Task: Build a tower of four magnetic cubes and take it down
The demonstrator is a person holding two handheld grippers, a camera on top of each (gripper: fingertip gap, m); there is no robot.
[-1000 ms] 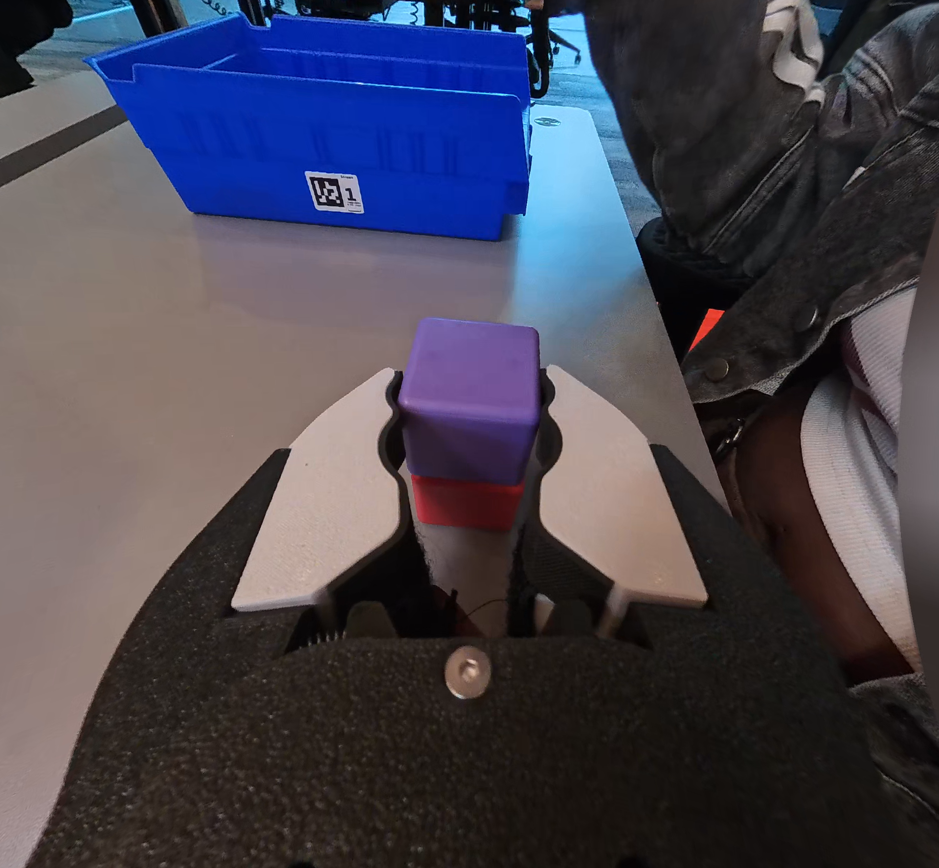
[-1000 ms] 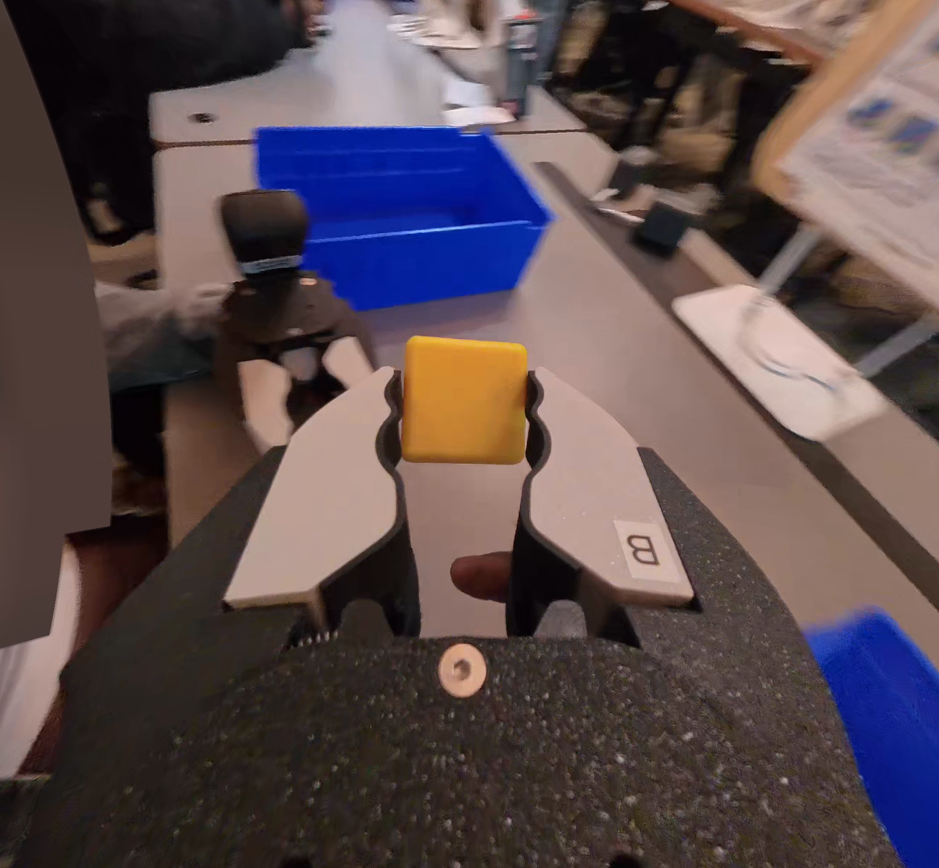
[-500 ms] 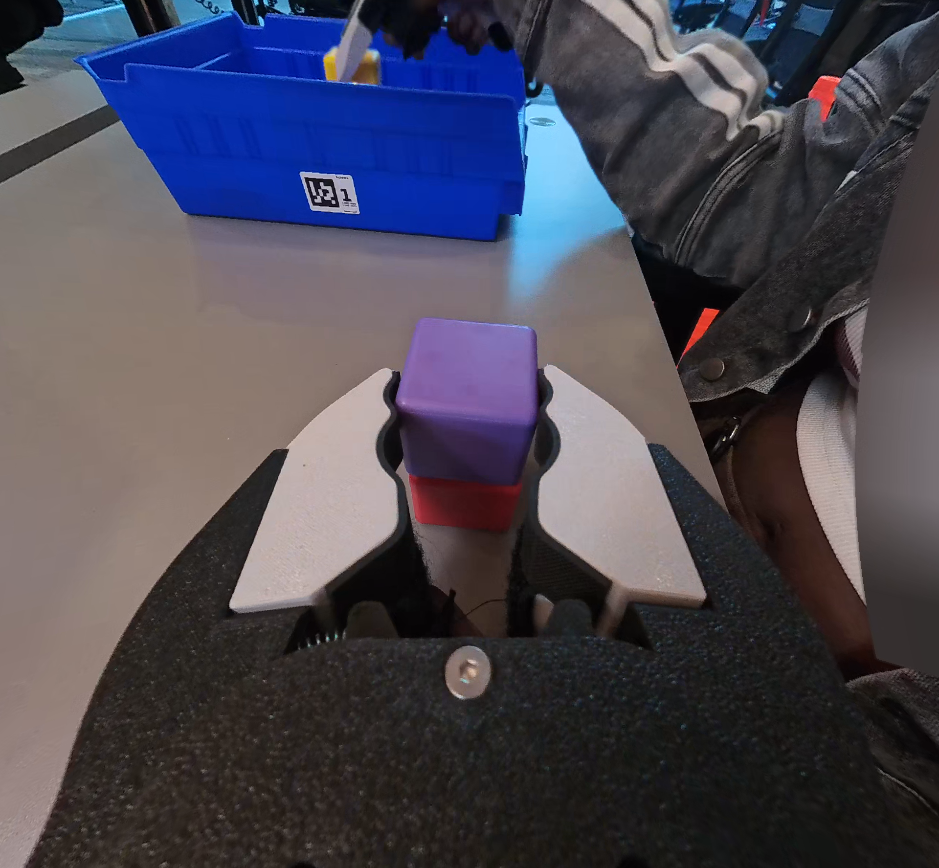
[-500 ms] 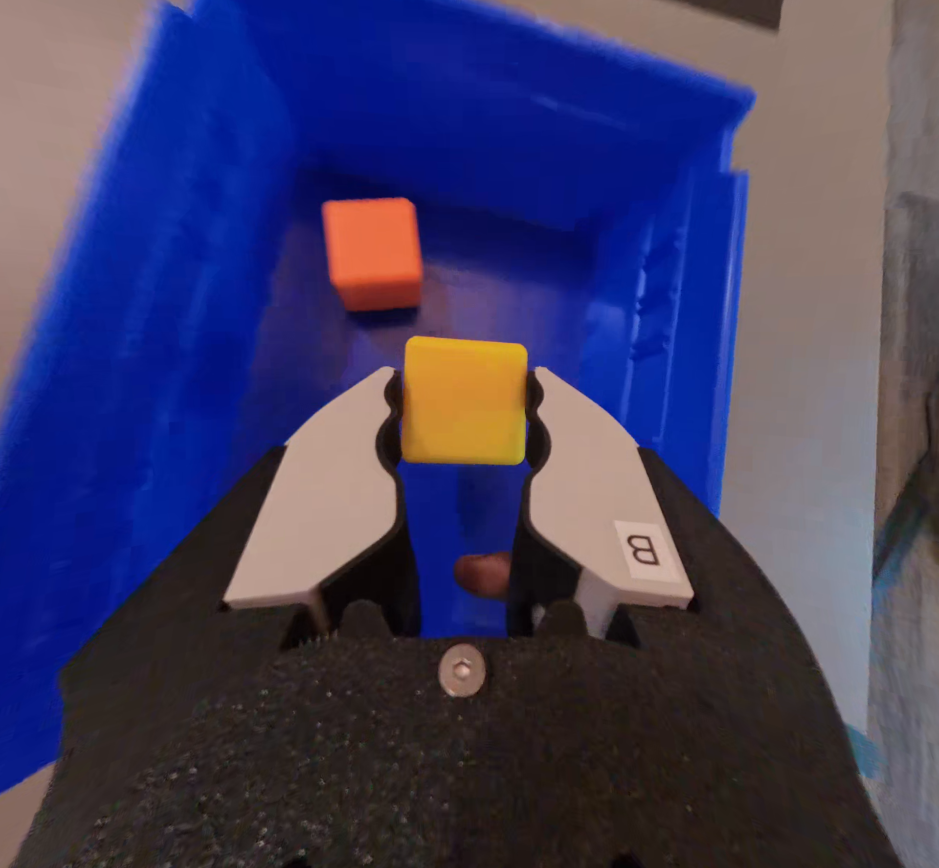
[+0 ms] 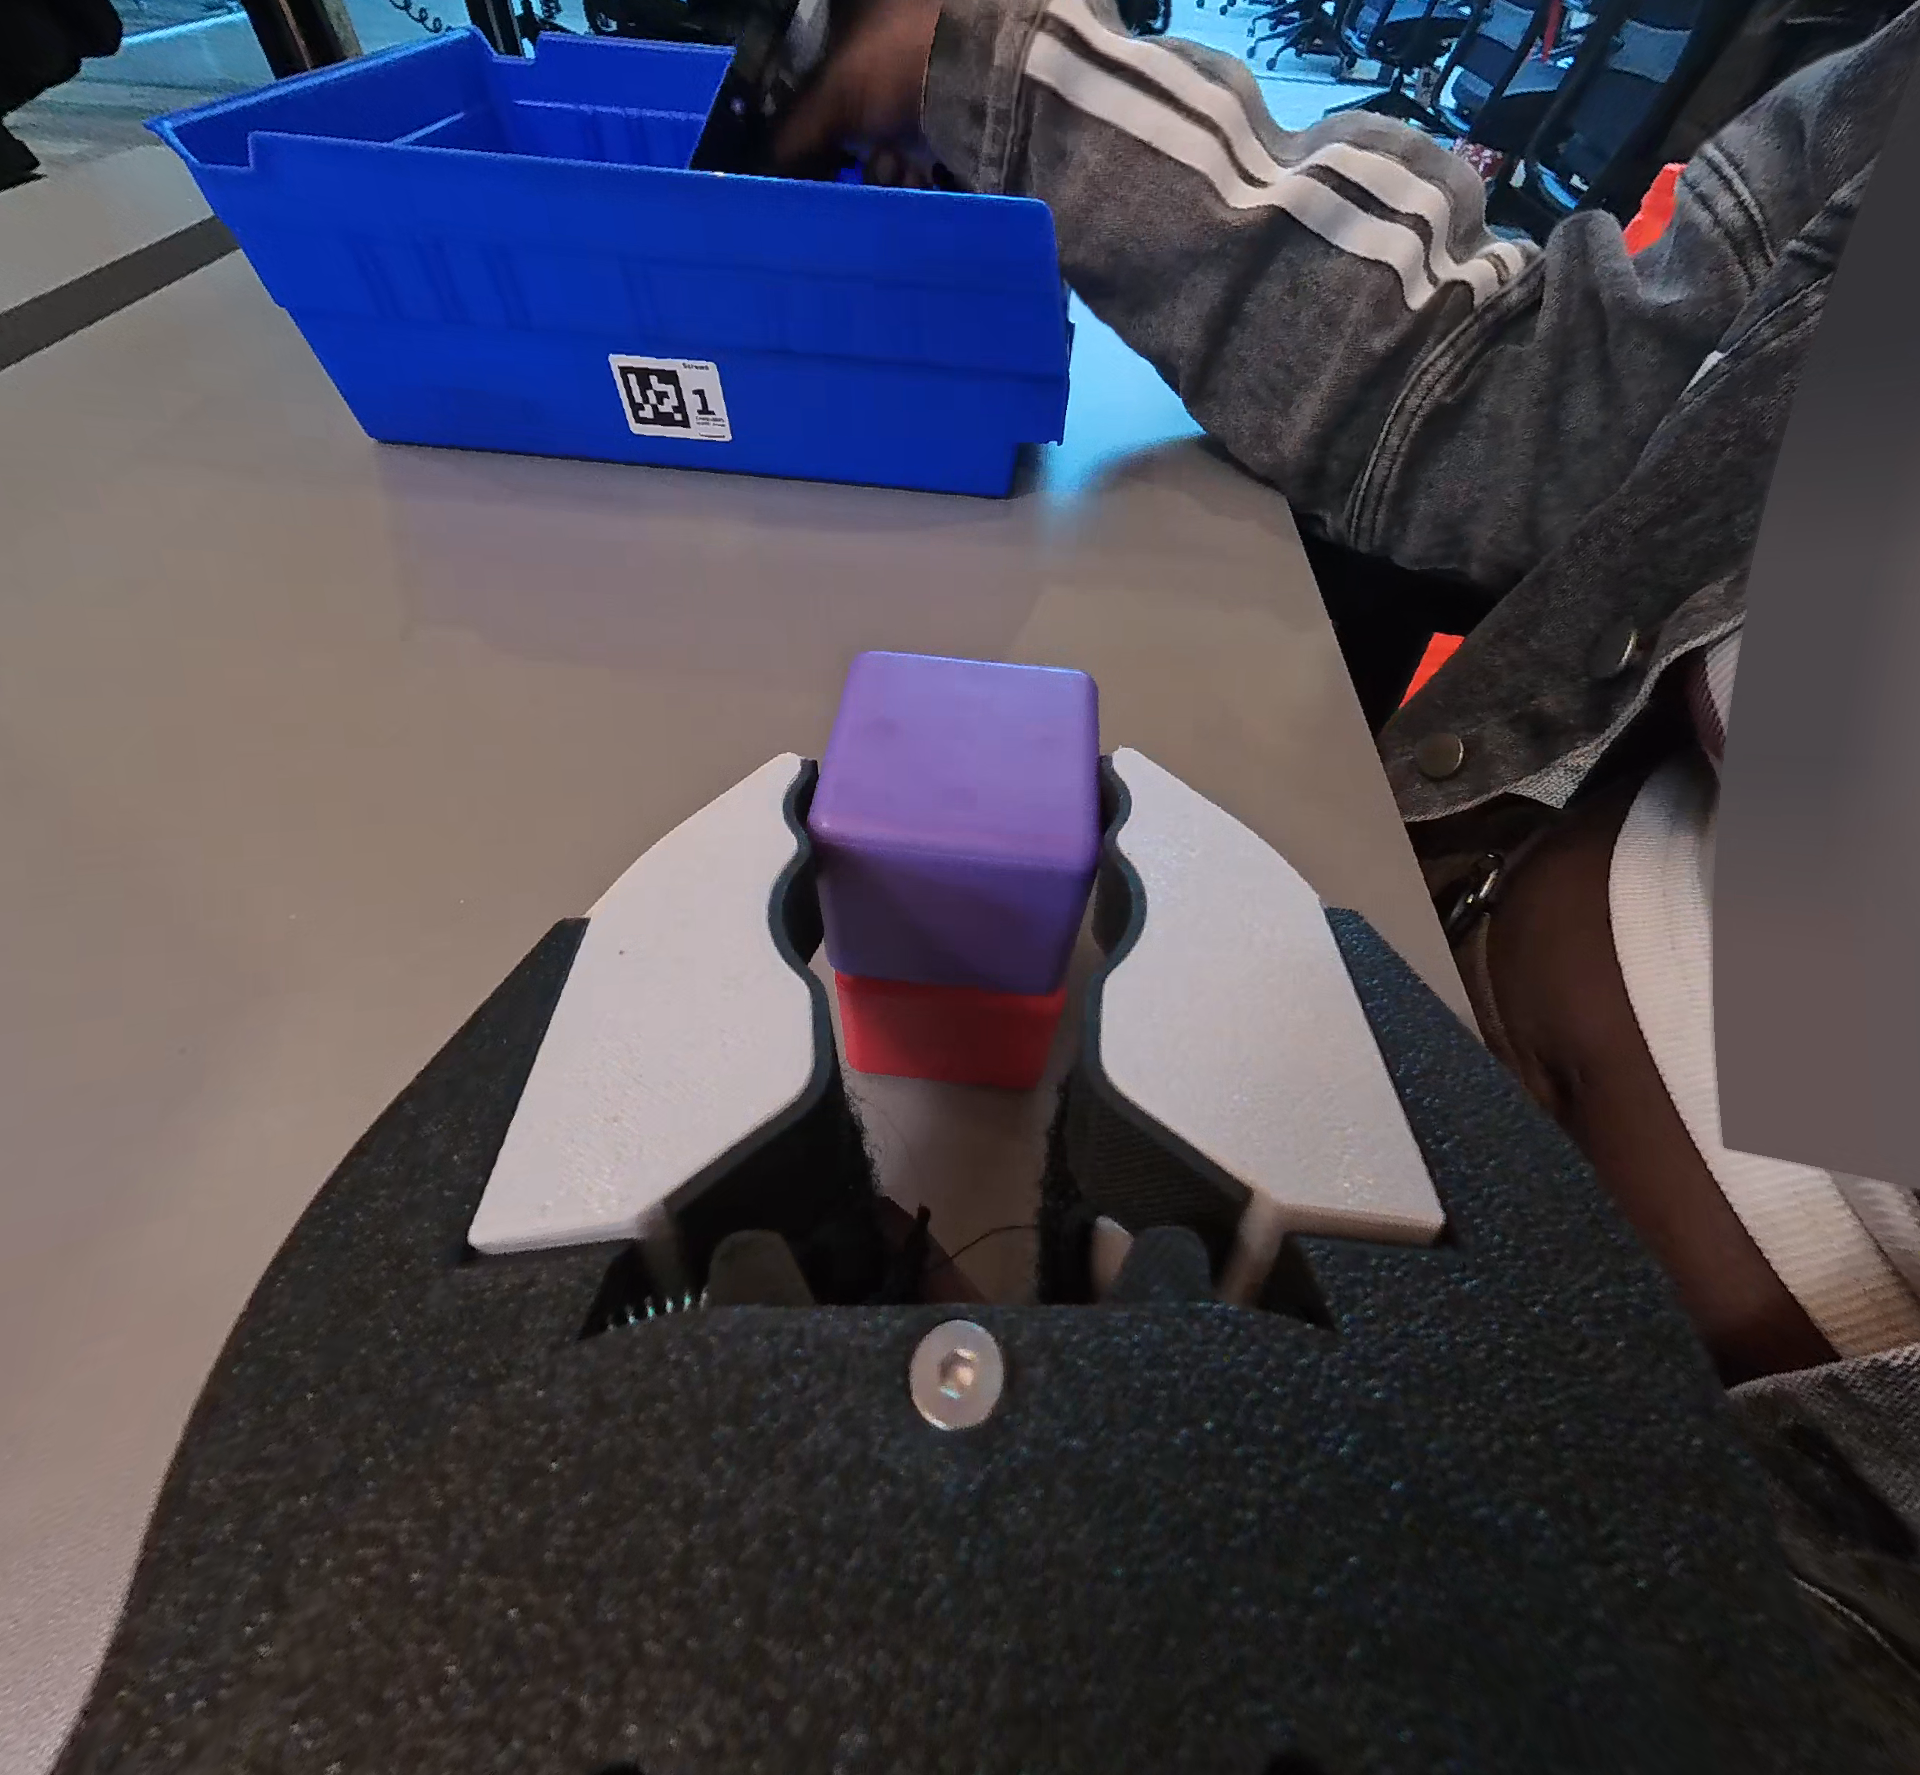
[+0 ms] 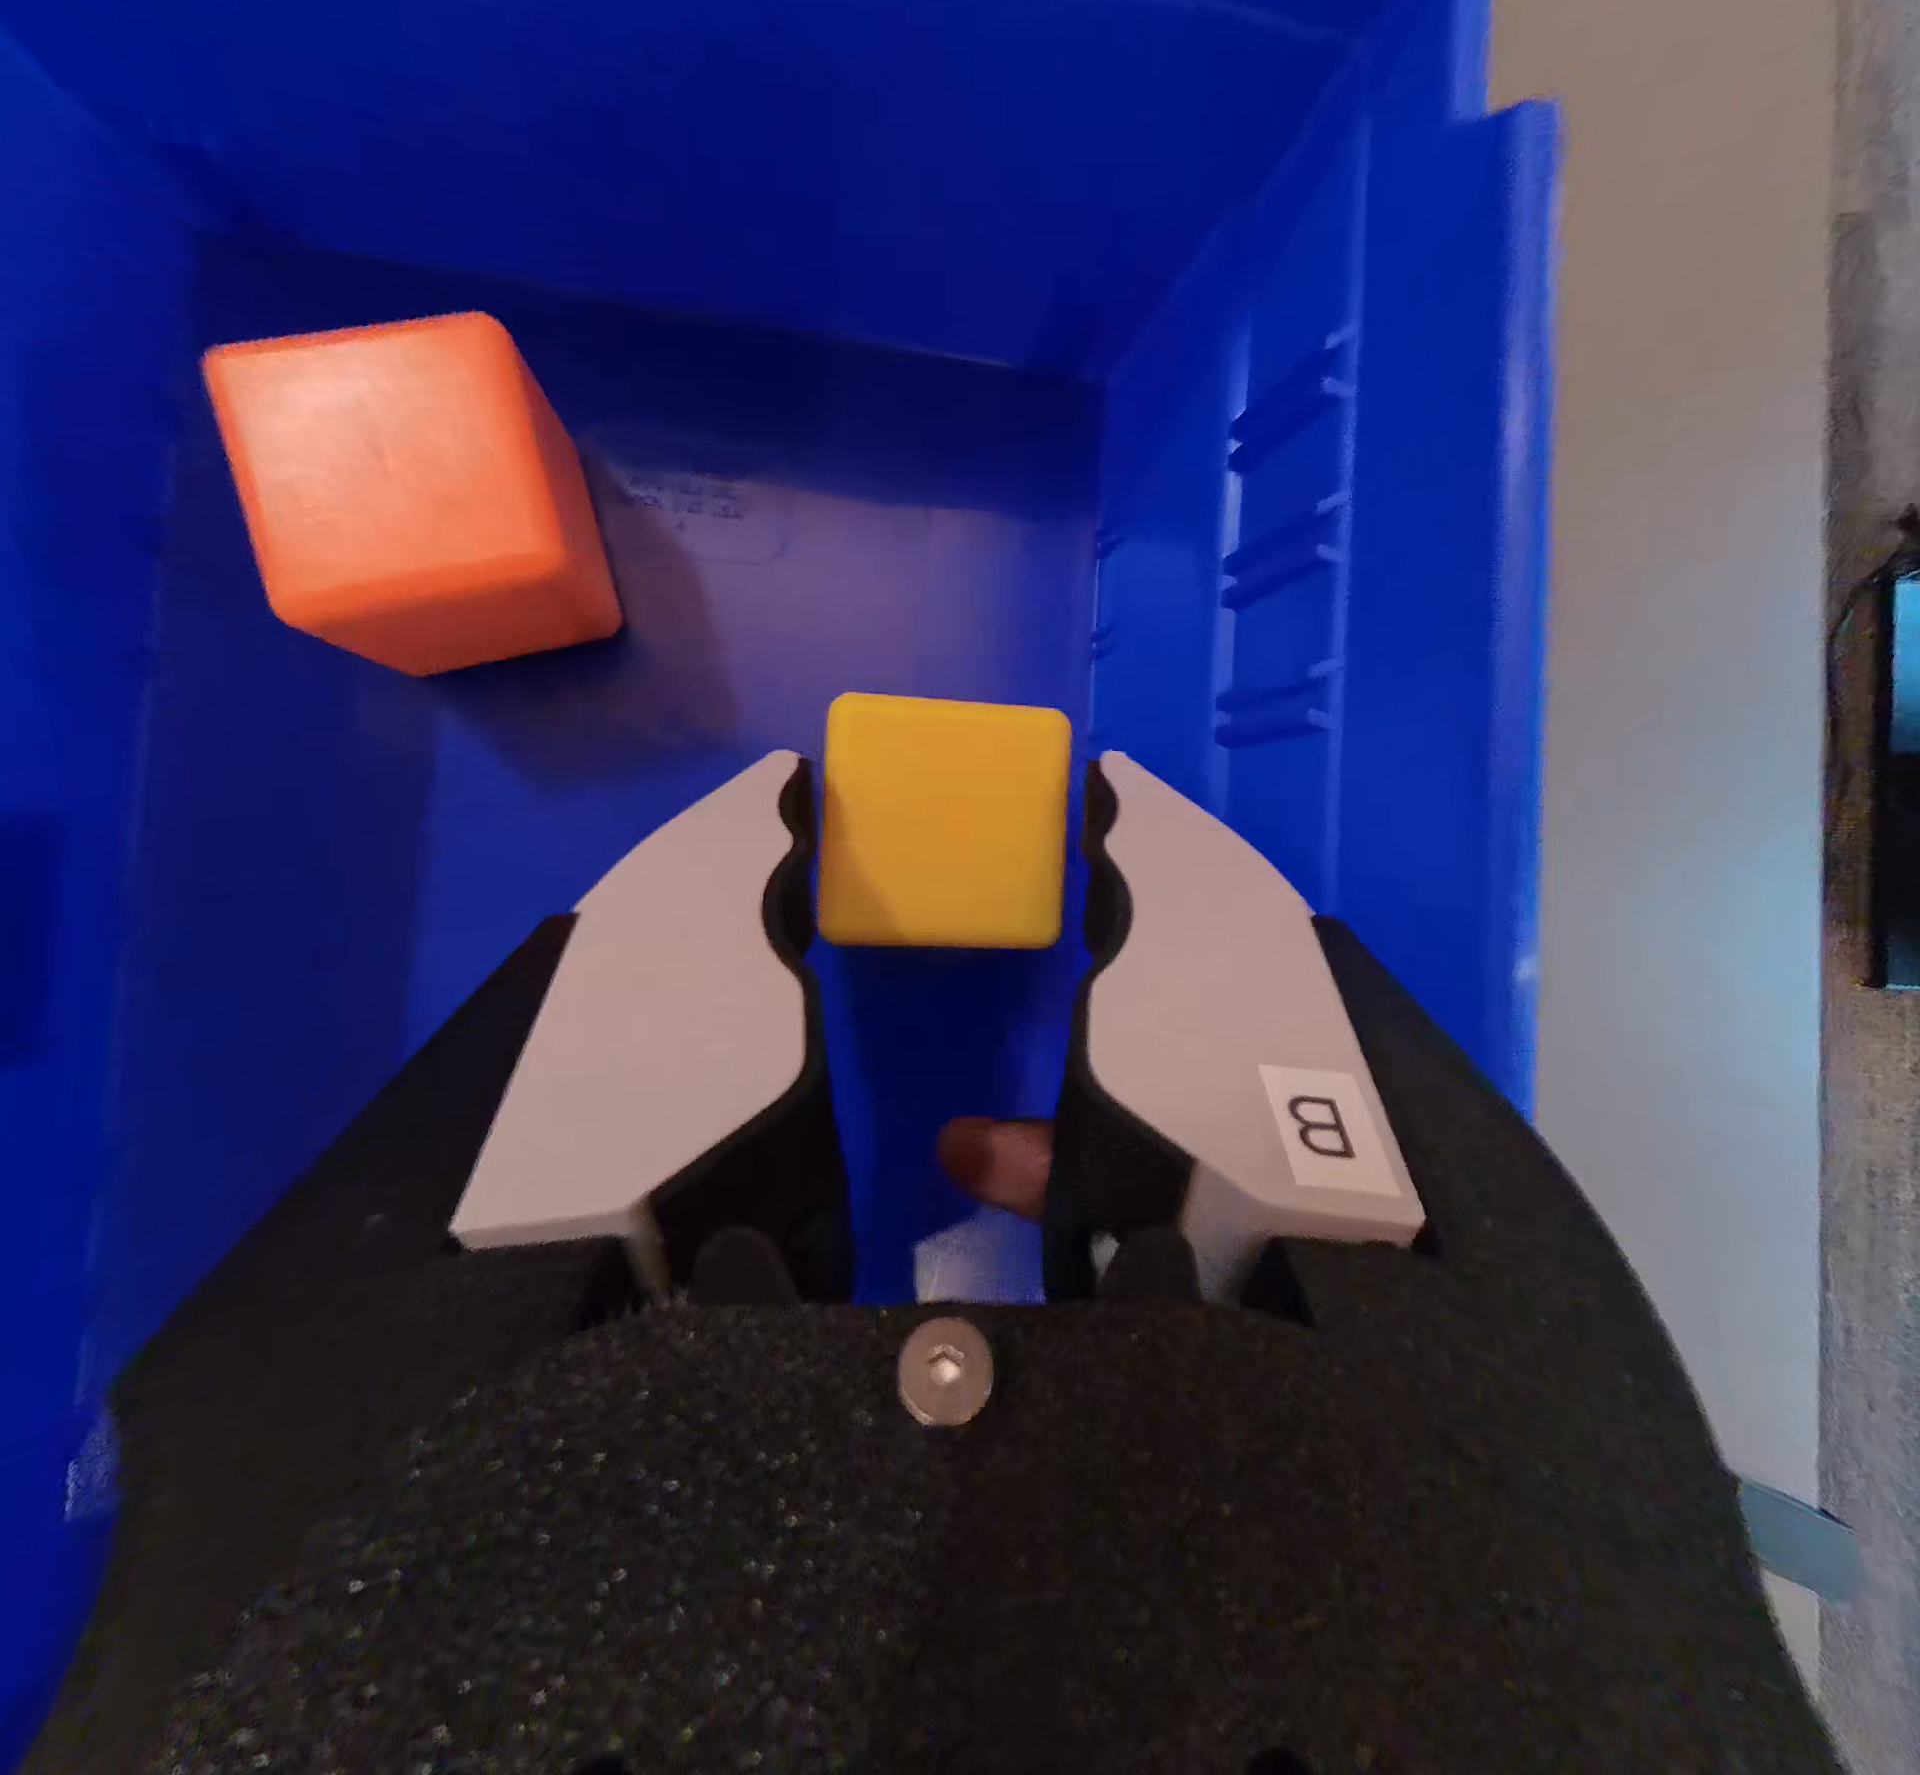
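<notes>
Since half a second ago your right gripper has dropped deeper into the blue bin, and its fingers have eased off the yellow cube, leaving a thin gap on the right side; an orange cube lies on the bin floor, up and left. In the left wrist view nothing has shifted: your left gripper clamps the purple cube, stacked on a red cube on the grey table.
</notes>
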